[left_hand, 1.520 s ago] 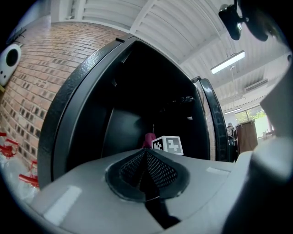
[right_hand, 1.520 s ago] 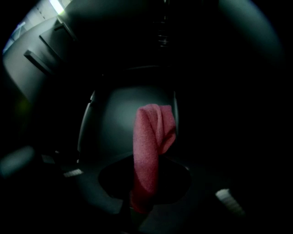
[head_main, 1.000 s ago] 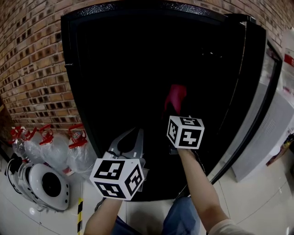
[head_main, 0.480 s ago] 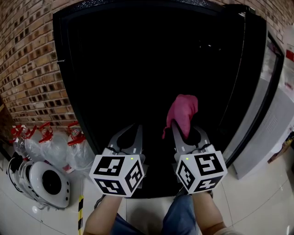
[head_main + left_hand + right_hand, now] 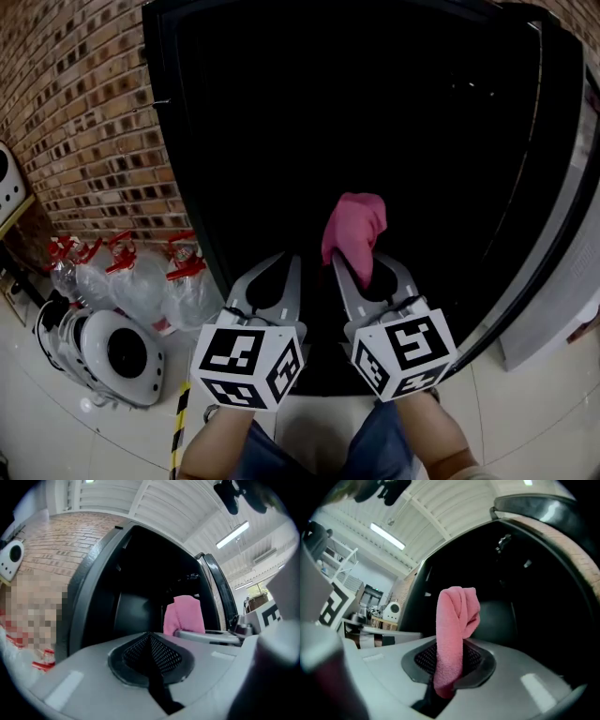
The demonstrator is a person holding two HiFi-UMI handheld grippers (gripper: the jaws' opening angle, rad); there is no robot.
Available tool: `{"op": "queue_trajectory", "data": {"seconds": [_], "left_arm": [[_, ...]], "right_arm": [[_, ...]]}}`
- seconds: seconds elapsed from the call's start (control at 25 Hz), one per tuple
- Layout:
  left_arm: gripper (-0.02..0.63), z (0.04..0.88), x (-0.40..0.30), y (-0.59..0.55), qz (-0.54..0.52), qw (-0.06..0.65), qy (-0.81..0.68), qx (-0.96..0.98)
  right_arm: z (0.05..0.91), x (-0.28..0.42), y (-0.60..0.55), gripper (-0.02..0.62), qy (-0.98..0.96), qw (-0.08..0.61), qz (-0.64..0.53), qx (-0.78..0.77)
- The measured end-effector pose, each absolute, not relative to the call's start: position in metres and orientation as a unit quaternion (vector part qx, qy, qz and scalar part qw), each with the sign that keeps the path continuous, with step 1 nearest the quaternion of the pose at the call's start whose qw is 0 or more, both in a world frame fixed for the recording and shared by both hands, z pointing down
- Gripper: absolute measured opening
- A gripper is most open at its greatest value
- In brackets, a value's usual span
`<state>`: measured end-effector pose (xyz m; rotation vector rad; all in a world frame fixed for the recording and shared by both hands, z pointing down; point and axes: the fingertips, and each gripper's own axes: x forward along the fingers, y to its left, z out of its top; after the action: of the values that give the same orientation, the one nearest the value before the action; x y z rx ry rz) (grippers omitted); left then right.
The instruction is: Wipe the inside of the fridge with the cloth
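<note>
We have the right hand-held gripper [image 5: 362, 267] pinching the pink cloth [image 5: 356, 223] by its lower end. The rest of the cloth stands up out of the jaws toward 12 o'clock, held before the dark open inside of the fridge [image 5: 309, 103]. Just beside it at 9 o'clock, our left hand-held gripper [image 5: 284, 267] has its jaws pressed together with nothing between them, and farther out at 9 o'clock clear plastic bottles [image 5: 141, 281] with red caps stand on the floor against the brick wall [image 5: 84, 122].
</note>
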<state>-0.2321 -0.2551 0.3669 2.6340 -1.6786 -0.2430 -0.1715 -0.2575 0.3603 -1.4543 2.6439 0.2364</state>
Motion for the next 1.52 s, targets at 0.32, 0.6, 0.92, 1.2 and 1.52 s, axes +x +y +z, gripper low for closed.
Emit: {"op": "queue_trajectory", "data": {"seconds": [0.32, 0.6, 0.92, 1.2, 1.52], "left_arm": [[0.009, 0.360, -0.271, -0.237, -0.085, -0.001, -0.563, 0.822], [0.009, 0.355, -0.286, -0.238, -0.088, -0.004, -0.572, 0.815], [0.009, 0.357, -0.283, -0.244, -0.087, 0.001, -0.564, 0.821], [0.009, 0.371, -0.266, -0.256, -0.080, 0.016, -0.543, 0.836], [0.009, 0.369, -0.254, -0.253, -0.067, 0.025, -0.525, 0.848]], "right_arm": [[0.401, -0.260, -0.283, 0.066, 0.915, 0.022, 0.062, -0.398], [0.405, -0.296, -0.307, 0.066, 0.921, 0.004, 0.071, -0.384], [0.393, -0.283, -0.368, 0.066, 0.903, -0.006, 0.042, -0.429], [0.390, -0.281, -0.435, 0.066, 0.888, -0.034, 0.036, -0.457], [0.404, -0.268, -0.485, 0.066, 0.867, -0.065, 0.010, -0.495]]}}
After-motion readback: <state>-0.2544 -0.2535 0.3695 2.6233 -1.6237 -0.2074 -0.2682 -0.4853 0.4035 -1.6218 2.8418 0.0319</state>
